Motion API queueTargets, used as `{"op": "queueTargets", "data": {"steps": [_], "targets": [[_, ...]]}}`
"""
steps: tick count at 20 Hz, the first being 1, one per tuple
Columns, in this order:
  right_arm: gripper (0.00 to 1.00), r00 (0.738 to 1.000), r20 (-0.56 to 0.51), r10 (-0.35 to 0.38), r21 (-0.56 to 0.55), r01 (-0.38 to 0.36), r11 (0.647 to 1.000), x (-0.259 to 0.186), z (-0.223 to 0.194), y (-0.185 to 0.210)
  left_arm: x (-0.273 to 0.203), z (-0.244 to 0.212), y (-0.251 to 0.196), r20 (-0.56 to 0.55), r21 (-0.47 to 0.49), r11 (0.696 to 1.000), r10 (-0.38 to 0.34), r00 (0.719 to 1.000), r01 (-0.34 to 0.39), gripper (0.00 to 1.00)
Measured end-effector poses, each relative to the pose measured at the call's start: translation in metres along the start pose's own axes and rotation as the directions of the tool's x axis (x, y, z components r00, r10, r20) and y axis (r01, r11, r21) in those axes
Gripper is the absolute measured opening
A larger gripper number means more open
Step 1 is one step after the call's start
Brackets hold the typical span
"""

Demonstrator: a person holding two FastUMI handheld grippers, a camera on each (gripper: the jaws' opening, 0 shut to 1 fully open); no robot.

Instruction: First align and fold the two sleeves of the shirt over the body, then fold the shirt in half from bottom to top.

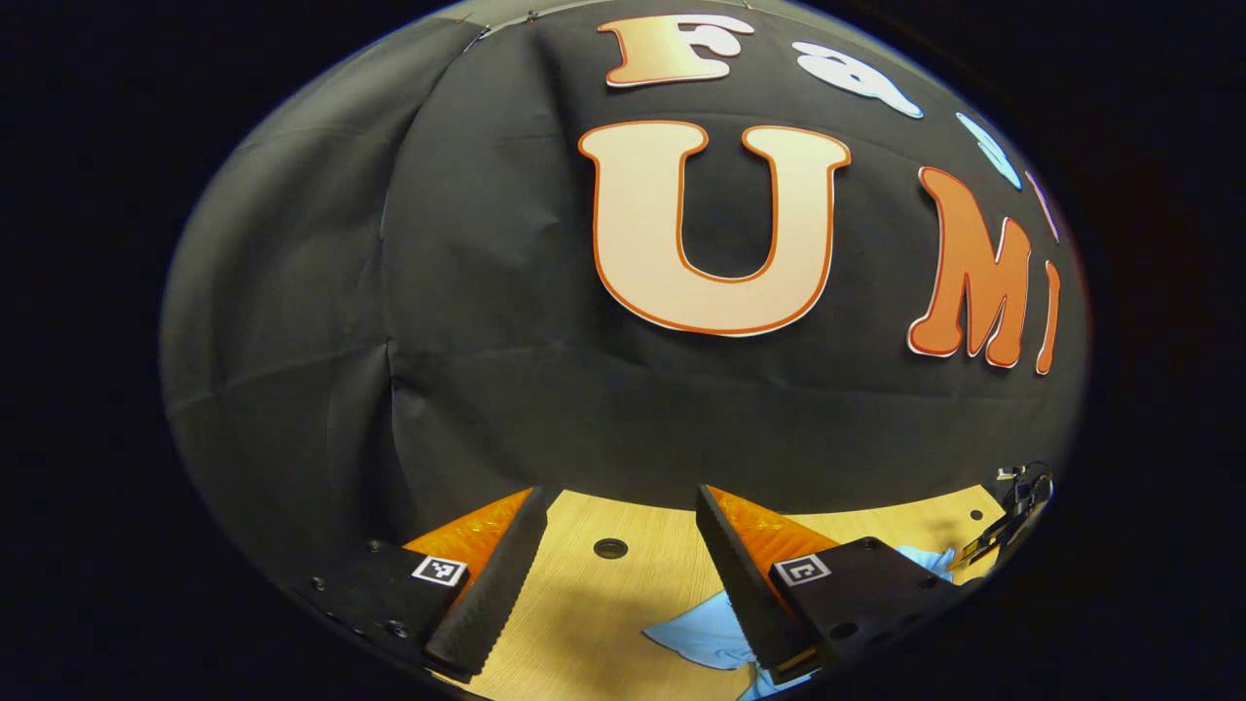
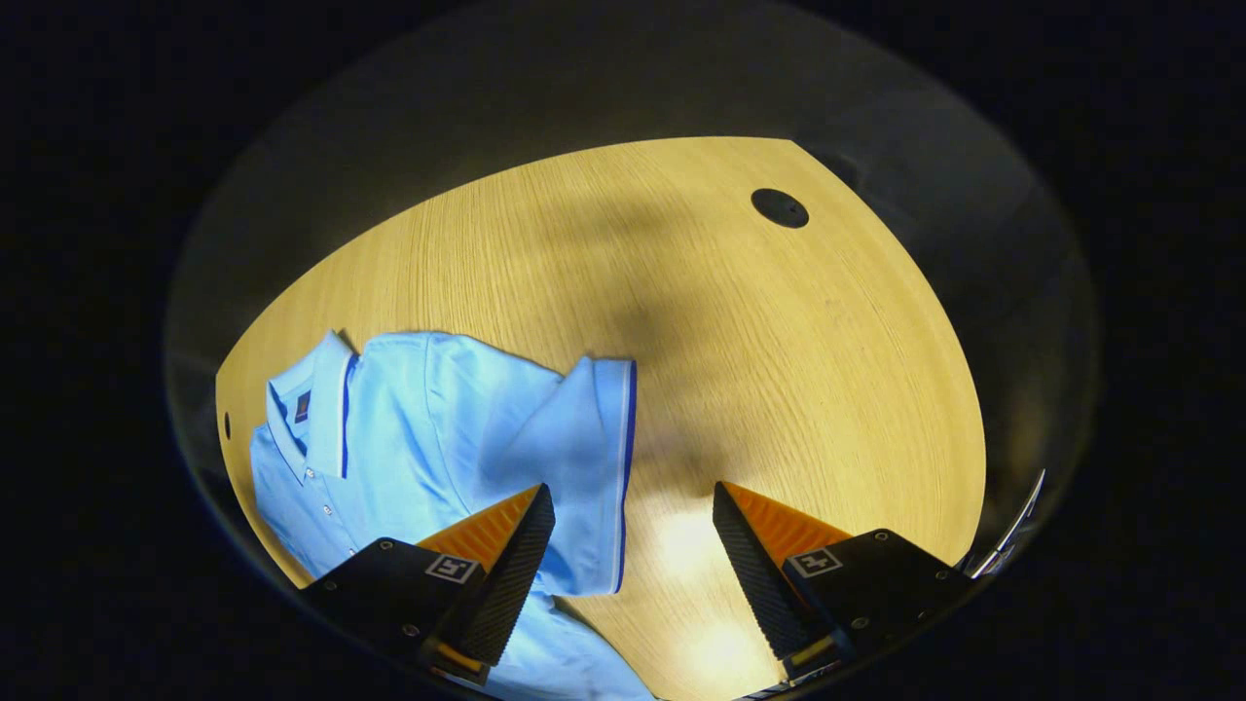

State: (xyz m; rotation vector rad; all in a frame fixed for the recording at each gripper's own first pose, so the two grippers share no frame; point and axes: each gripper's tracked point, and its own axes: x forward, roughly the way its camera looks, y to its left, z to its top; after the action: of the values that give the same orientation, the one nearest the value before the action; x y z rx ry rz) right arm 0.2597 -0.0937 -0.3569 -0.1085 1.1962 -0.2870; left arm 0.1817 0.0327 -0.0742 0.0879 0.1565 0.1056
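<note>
Light-blue shirt (image 2: 419, 438) lies flat on the wooden table (image 2: 779, 370), one sleeve (image 2: 584, 467) spread outward for folding; right gripper (image 2: 628, 565) hovers above that sleeve, jaws wide and empty; left gripper (image 1: 613, 574) likewise wide, holding nothing

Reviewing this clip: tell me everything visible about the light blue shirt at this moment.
The light blue short-sleeved polo shirt lies face up on the pale wooden table. It looks like soft knit cloth with a dark blue stripe on the collar and sleeve cuff, and a buttoned placket. One sleeve spreads outward, not yet folded. The right gripper hangs open above that sleeve's edge; contact cannot be told.
</note>
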Motion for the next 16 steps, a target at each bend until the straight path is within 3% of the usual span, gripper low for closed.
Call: {"op": "queueTargets", "data": {"steps": [3, 4, 6, 7, 8, 10, 11, 12, 13, 16], "targets": [[0.94, 1.000, -0.020, 0.000, -0.003, -0.001, 1.000, 0.009, -0.004, 0.006, 0.005, -0.006, 0.000, -0.014, 0.003, 1.000, 0.005, 1.000, -0.005, 0.99], [0.87, 1.000, -0.026, 0.009, 0.004, -0.009, 1.000, 0.009, -0.005, 0.010, 0.007, -0.007, 0.000, -0.018, 0.002, 1.000, 0.005, 1.000, -0.005, 0.99], [0.82, 0.999, -0.033, 0.021, 0.034, -0.020, 0.999, 0.007, -0.002, 0.014, 0.009, -0.009, 0.000, -0.027, -0.002, 1.000, 0.005, 1.000, -0.005, 0.99], [0.69, 0.999, -0.026, 0.022, 0.040, -0.021, 0.999, 0.009, -0.001, 0.012, 0.009, -0.011, 0.000, -0.030, -0.006, 1.000, 0.005, 1.000, -0.006, 0.99], [0.70, 0.999, -0.023, 0.023, 0.036, -0.023, 0.999, 0.008, 0.001, 0.011, 0.010, -0.012, 0.000, -0.034, -0.013, 1.000, 0.006, 0.999, -0.006, 0.99], [0.54, 1.000, -0.012, 0.028, 0.025, -0.028, 0.999, 0.008, 0.001, 0.017, 0.010, -0.016, -0.003, -0.047, -0.030, 1.000, -0.003, 0.999, 0.001, 0.99], [0.37, 0.999, -0.009, 0.035, 0.021, -0.035, 0.999, 0.011, -0.001, 0.023, 0.009, -0.019, -0.004, -0.054, -0.036, 0.999, -0.005, 0.999, 0.003, 0.99], [0.28, 0.999, -0.004, 0.040, 0.020, -0.040, 0.999, 0.011, -0.001, 0.025, 0.009, -0.019, -0.003, -0.058, -0.039, 0.999, -0.006, 0.998, 0.004, 0.99], [0.11, 0.999, -0.002, 0.042, 0.023, -0.042, 0.999, 0.010, 0.000, 0.026, 0.009, -0.020, -0.003, -0.058, -0.039, 0.999, -0.005, 0.998, 0.003, 0.99], [0.02, 0.997, 0.050, 0.058, 0.019, -0.059, 0.998, -0.003, 0.007, 0.033, 0.004, -0.012, 0.005, -0.044, -0.016, 1.000, 0.007, 0.999, -0.008, 0.99]]}}
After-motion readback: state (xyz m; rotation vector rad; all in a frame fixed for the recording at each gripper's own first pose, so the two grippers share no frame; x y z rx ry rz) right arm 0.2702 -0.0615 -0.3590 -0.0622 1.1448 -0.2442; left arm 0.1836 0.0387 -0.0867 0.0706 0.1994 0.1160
